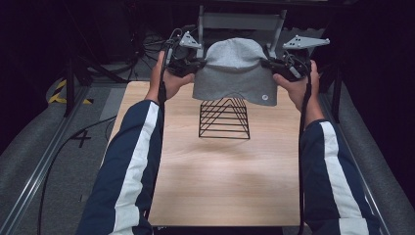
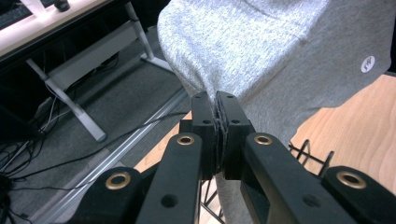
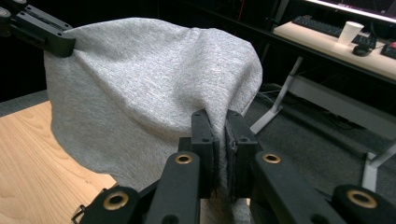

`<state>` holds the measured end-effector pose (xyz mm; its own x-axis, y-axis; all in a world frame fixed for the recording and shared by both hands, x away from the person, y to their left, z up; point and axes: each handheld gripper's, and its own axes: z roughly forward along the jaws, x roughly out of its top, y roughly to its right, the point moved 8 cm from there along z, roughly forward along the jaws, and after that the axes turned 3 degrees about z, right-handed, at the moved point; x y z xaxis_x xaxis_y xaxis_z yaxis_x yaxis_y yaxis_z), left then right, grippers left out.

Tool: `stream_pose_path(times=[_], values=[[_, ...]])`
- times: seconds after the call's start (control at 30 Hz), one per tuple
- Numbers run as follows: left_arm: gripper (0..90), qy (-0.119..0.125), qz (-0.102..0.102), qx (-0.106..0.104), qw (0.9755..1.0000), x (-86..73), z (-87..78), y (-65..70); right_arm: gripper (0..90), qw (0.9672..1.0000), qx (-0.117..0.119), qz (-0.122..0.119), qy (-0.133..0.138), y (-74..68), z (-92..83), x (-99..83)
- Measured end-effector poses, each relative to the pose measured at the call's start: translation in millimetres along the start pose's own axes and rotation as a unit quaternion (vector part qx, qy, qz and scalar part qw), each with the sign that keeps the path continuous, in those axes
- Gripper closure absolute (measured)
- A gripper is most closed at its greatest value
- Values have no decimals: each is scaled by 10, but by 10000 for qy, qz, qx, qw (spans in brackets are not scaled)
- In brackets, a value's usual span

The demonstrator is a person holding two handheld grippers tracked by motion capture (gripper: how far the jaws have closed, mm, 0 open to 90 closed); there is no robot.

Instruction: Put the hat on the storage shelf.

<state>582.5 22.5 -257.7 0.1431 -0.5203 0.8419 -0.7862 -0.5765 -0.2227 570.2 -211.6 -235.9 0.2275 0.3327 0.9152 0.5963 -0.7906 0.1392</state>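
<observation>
the grey beanie (image 1: 235,73) hangs stretched between the left gripper (image 1: 198,63) and right gripper (image 1: 268,63), both clenched on its edges, directly above the black wire rack (image 1: 224,119) on the table (image 1: 220,186).

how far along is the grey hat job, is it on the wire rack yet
Done: both grippers have picked up the grey knit beanie; the left gripper and right gripper each have their jaws shut on an edge of it. In hand: it hangs stretched between them, above the far end of the black wire rack on the light wooden table. Left: probably lowering it onto the rack and letting go.
</observation>
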Motion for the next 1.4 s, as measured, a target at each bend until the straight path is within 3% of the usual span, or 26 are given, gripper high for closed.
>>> stream_pose_path(times=[0.3,0.7,0.77,0.97,1.4], values=[[872,104,58,-100,9999,-73,-109,45,843,9998,214,-34,49,-74,-10,-69],[872,315,109,-284,9990,-162,-318,232,842,9991,366,-194,106,-253,-161,-134],[872,260,160,-316,9990,-207,-327,256,843,9989,407,-206,112,-277,-175,-166],[872,205,125,-337,9991,-335,-270,298,842,9987,459,-239,39,-327,-150,-277],[870,-87,-41,-460,9989,-693,39,361,842,9980,591,-136,-181,-344,29,-618]])
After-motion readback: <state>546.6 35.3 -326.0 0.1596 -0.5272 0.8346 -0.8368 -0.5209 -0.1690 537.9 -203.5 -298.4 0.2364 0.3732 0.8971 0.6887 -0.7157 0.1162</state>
